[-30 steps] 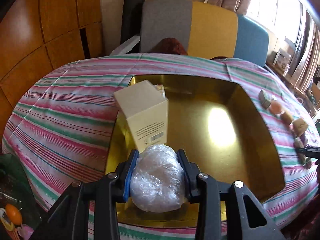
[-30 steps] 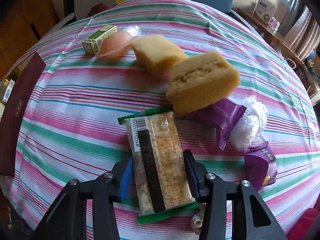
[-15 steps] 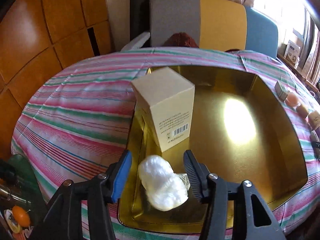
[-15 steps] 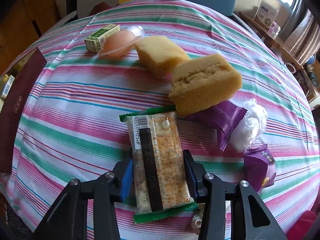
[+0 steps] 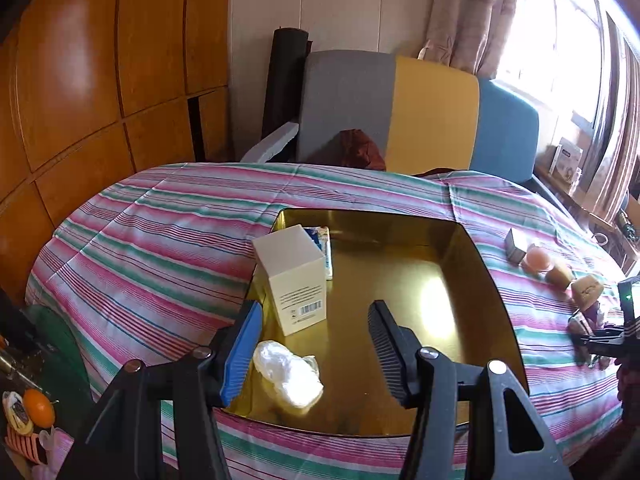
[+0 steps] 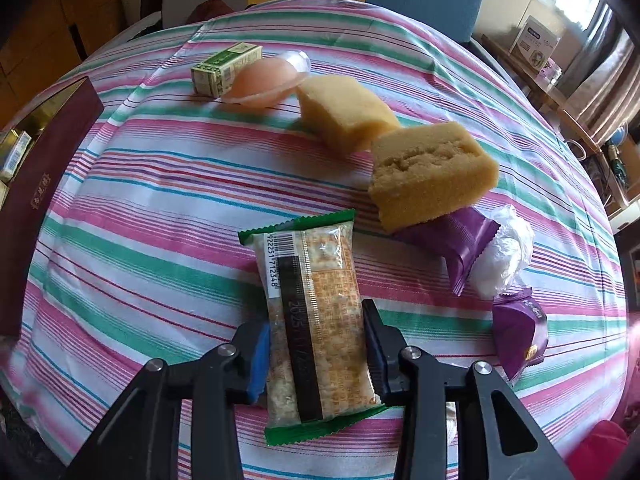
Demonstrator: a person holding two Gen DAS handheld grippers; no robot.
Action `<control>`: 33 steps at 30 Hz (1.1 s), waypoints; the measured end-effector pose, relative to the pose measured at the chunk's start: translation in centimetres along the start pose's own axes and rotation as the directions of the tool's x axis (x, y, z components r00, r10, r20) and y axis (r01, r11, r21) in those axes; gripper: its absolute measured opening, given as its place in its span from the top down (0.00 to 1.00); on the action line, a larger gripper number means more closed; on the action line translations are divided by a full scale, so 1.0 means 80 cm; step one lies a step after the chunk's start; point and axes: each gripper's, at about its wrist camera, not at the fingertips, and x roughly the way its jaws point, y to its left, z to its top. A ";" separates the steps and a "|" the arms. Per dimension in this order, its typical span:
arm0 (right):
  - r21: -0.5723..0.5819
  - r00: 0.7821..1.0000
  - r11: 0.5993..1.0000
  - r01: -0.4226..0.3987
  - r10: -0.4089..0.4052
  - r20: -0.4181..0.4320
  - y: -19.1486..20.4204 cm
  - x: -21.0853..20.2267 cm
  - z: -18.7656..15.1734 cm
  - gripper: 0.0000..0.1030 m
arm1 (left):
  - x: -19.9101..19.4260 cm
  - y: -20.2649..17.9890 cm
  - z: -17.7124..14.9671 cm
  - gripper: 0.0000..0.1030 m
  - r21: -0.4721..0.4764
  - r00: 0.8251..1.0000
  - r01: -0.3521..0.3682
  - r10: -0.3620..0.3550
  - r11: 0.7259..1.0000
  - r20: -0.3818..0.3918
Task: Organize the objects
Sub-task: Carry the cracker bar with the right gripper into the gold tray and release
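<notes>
A gold tray lies on the striped table. In it stand a cream box and a blue-white packet behind it, and a white plastic-wrapped bundle lies near the front left corner. My left gripper is open and empty above the bundle. My right gripper is shut on a green-edged cracker packet, over the tablecloth.
On the cloth lie a green box, a pink jelly cup, two yellow cake pieces, two purple packets and a white wrapped bundle. The tray's dark red wall is at left. Chairs stand behind.
My left gripper opened, let the white bundle go into the tray and rose back. My right gripper stays closed on the cracker packet and has lifted a little.
</notes>
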 end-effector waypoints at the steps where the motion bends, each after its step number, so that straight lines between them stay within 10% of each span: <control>1: -0.003 1.000 1.000 -0.013 0.013 -0.001 0.005 -0.002 0.000 0.61 | 0.000 -0.002 0.000 0.46 0.000 1.000 0.004 -0.004 1.000 -0.003; 24: -0.021 0.987 0.989 -0.144 0.145 0.062 0.106 -0.047 0.011 0.61 | 0.001 0.023 -0.031 0.46 -0.044 0.999 -0.024 0.022 0.999 -0.045; 33: -0.114 0.943 0.954 -0.277 0.292 0.159 0.181 -0.123 0.042 0.61 | -0.002 0.030 -0.033 0.46 -0.060 0.999 -0.026 0.023 0.998 -0.039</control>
